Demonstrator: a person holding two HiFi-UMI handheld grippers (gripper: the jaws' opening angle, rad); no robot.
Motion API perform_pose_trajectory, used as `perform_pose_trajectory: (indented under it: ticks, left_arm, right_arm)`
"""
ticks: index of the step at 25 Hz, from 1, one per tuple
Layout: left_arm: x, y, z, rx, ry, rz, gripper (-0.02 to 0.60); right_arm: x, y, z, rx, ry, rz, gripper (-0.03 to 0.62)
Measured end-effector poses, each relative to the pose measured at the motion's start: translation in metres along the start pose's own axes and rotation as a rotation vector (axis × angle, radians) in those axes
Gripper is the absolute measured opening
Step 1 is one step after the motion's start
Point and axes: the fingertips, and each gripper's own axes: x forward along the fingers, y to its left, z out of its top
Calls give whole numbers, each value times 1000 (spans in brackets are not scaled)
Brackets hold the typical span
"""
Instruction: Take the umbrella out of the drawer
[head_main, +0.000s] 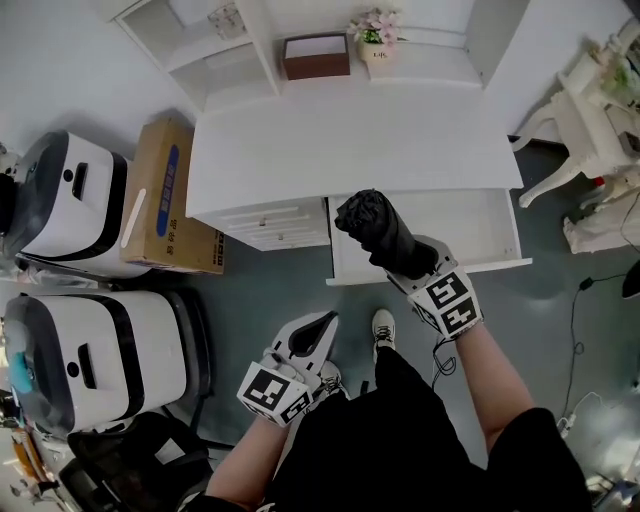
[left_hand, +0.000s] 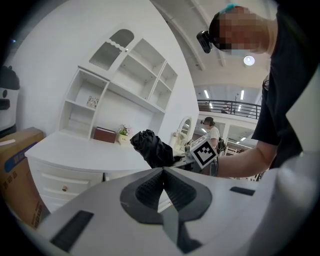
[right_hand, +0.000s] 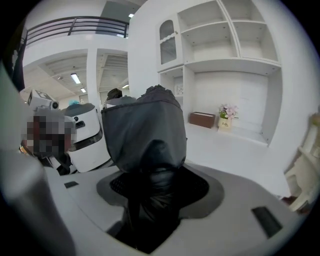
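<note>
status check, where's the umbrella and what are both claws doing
Right claw shut on umbrella, held over open drawer. Left claw shut, empty, low. Nothing in the way.

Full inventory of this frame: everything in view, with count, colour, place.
umbrella: 1, black, folded, held above the open drawer
drawer: 1, white, open, under the desk's right side
desk: 1, white, centre, shelf unit on top
brown box: 1, on the desk's back shelf
flower pot: 1, pale, pink flowers, right of the brown box
cardboard box: 1, tan, floor left of the desk
machines: 2, white and black, floor far left
ornate furniture: white, far right, count unclear
shoe: 1, white, on the floor
left tool: 1, white, jaws together, empty
right tool: 1, white, shut on the umbrella
</note>
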Motion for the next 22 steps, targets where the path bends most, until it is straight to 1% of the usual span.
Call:
perform_pose_trajectory:
  ticks: [5, 10, 12, 14, 18, 22]
  left_arm:
    - [-34, -5, -1, 15, -2, -18, 3]
    - [-62, -13, 8, 39, -22, -44, 3]
    - [-72, -17, 11, 44, -31, -54, 3]
    - [-82, -21, 14, 45, -39, -64, 3]
    - [-101, -30, 16, 28, -51, -91, 3]
    - [-118, -39, 13, 20, -43, -123, 3]
  right_arm:
    - [-27, 38, 8, 152, -63, -24, 239]
    - [-60, 72, 21, 358, -168, -29, 239]
    - [-73, 86, 25, 411, -202, -39, 239]
    - [-84, 99, 28, 435, -226, -55, 239]
    - [-103, 127, 31, 450, -258, -75, 239]
    - [-121, 158, 34, 484, -294, -86, 239]
